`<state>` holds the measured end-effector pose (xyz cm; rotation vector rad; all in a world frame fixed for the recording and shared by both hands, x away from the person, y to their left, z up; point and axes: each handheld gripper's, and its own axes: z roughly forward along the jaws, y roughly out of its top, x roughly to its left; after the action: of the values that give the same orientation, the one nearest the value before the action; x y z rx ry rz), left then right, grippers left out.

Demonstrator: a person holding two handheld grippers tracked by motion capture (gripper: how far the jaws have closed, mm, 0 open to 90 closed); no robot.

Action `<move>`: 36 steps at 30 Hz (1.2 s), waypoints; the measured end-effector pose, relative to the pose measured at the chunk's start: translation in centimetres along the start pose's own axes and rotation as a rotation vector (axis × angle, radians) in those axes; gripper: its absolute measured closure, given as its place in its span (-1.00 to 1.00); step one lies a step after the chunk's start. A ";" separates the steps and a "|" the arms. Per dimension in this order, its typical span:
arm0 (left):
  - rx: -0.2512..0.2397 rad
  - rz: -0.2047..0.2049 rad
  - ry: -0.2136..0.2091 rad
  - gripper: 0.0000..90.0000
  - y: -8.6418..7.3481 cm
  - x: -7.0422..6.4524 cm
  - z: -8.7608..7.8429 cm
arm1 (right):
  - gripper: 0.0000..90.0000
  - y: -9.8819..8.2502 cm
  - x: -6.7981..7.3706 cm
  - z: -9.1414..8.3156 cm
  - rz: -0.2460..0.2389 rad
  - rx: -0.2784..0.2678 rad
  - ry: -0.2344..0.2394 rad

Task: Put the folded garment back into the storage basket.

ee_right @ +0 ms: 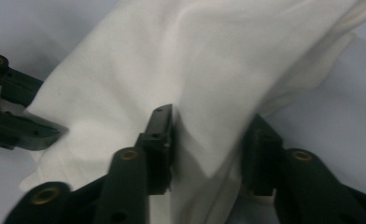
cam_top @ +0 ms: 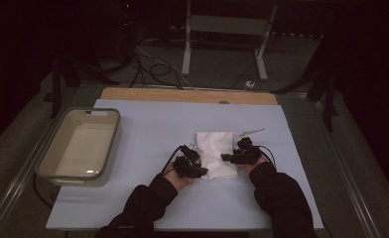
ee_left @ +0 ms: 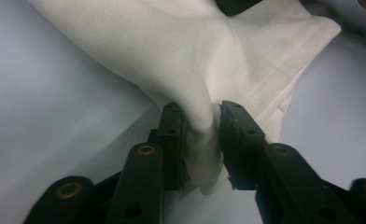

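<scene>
Sleeves entered at six o'clock; the left gripper (cam_top: pixel 191 163) and right gripper (cam_top: pixel 238 154) each had jaws clamped on a side fold of the folded white cotton cloth (cam_top: pixel 215 152) lying mid-table on the pale blue mat (cam_top: pixel 148 134). Gripping looked done; lifting remained. At nine o'clock sat an empty beige plastic bin (cam_top: pixel 63 158).

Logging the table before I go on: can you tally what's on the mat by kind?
White cloth: 1, pinched by both the left gripper and the right gripper
Grey-rimmed tub: 1
Small pale flat piece beyond the cloth: 1, cannot tell what it is
Total: 3
</scene>
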<state>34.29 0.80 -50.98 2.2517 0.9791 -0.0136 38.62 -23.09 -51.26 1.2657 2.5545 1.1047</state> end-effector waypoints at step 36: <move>0.030 0.028 0.011 0.84 1.2 0.4 -1.9 | 0.58 1.6 1.9 -1.2 0.021 -0.017 -0.033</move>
<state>34.88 1.59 -48.88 2.2946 0.9593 -0.0037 37.97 -21.80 -48.95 1.2985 2.5087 1.0968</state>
